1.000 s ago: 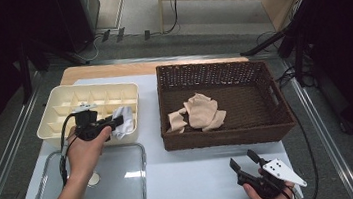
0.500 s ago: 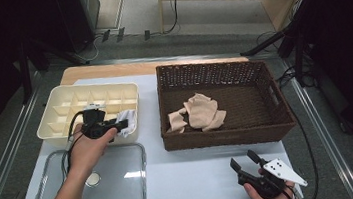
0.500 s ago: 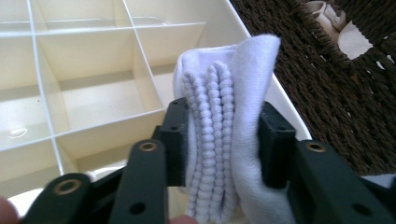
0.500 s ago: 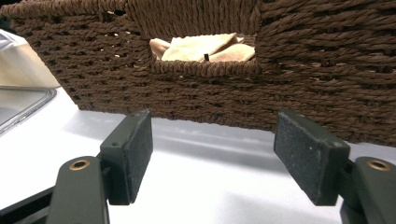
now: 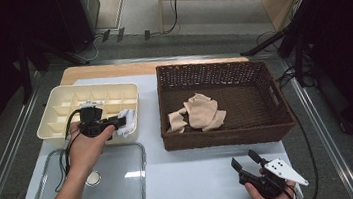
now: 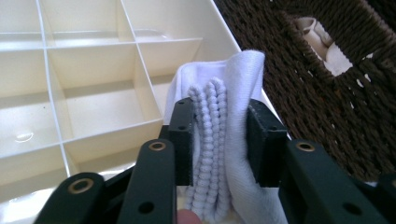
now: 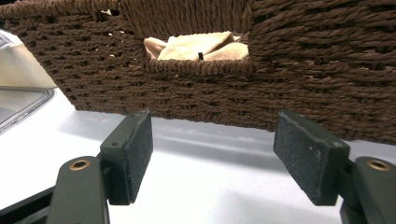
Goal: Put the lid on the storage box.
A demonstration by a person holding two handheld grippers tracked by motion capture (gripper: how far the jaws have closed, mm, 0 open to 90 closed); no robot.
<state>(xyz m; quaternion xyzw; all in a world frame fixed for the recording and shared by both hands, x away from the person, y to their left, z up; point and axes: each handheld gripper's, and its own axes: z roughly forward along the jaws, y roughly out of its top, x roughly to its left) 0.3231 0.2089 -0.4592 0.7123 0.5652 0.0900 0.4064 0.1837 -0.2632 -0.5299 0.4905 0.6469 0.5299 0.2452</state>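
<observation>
White tabletop (image 5: 198, 172) | ribbed white sock (image 6: 219, 140) clamped | cream gridded tray (image 6: 84, 84)

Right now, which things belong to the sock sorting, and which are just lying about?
In the job:
left claw shut on the white sock
cream divided organiser
wicker basket with beige socks

Lying about:
right claw, open
clear tray

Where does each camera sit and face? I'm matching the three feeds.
High view: above the table's near side, facing forward and down; forearms, left tool, right tool.
Left gripper view: on the left tool, facing the divided tray; jaws clamp the white sock.
Right gripper view: on the right tool, facing the wicker basket.
Every view shows the basket.
</observation>
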